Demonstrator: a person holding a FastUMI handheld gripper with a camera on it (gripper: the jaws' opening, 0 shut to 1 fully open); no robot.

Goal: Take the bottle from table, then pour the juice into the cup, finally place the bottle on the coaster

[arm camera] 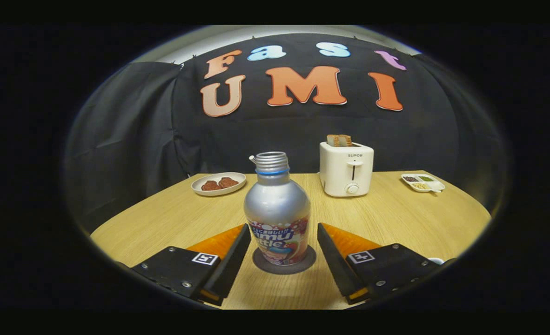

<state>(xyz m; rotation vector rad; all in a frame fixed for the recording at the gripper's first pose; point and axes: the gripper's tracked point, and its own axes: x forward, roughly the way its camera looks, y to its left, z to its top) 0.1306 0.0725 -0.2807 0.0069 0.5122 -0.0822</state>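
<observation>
I held the claw (284,251) wide, both fingers clear of the bottle (277,209) standing upright on the coaster (261,265) at lower centre of the frame; careless withdrawal risked toppling it.

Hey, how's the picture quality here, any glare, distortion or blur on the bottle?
Gripper view: fisheye bends the table edge into a curve; soft glare on the bottle, which is sharp, upright on the coaster between the open gripper fingers; toaster slightly softer; edges darken.
</observation>
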